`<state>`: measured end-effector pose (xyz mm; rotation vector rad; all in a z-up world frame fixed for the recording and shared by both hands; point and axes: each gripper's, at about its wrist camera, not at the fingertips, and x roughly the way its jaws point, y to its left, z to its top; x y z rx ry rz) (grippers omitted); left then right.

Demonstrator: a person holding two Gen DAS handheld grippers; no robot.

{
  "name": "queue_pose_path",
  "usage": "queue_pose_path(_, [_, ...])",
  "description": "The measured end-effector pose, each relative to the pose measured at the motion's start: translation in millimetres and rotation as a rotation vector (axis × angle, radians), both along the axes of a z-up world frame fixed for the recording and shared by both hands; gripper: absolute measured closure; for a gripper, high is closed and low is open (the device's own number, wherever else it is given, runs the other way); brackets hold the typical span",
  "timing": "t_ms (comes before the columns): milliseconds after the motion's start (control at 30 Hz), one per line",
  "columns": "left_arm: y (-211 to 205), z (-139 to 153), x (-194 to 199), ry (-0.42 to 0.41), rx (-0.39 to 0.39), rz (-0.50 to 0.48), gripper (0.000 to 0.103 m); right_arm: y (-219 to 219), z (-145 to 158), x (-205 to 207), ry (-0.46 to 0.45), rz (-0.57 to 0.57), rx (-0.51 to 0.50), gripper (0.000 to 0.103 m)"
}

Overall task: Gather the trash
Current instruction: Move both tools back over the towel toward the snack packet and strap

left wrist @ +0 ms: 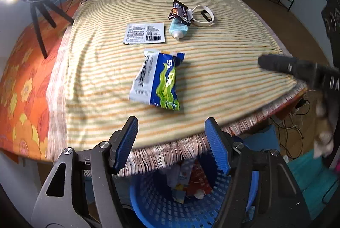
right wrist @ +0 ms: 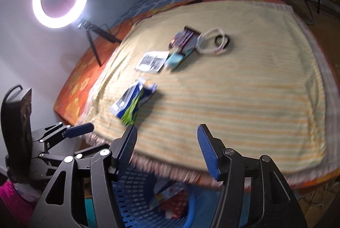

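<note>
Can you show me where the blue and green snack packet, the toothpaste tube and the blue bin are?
blue and green snack packet (left wrist: 157, 81): left wrist view, middle of the wrapper.
toothpaste tube (left wrist: 178, 28): left wrist view, tube body.
blue bin (left wrist: 148, 204): left wrist view, perforated wall.

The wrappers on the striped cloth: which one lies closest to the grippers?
The blue-and-green packet, nearest the table's front edge; the white sachet and brown wrapper lie farther back.

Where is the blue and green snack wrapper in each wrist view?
Left wrist: blue and green snack wrapper lies centre frame on the striped cloth, just ahead of the open tongs.
Right wrist: the wrapper sits left of centre, near the cloth's front edge.
Shared landmark: the white barcode sachet lies just beyond it.
</note>
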<state>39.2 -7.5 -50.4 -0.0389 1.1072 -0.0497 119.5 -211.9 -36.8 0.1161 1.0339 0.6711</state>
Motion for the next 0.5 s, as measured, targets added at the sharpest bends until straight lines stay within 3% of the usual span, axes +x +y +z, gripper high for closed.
queue_pose_path(267, [3.0,-10.3,27.1,0.033,-0.016,-0.005,0.036,-6.2,-6.6,67.3,0.078,-0.051,0.044,0.045])
queue_pose_path(500, [4.0,-21.6,44.8,0.060,-0.020,0.010,0.036,-4.8,-31.5,121.8,0.195,-0.119,0.097,0.073])
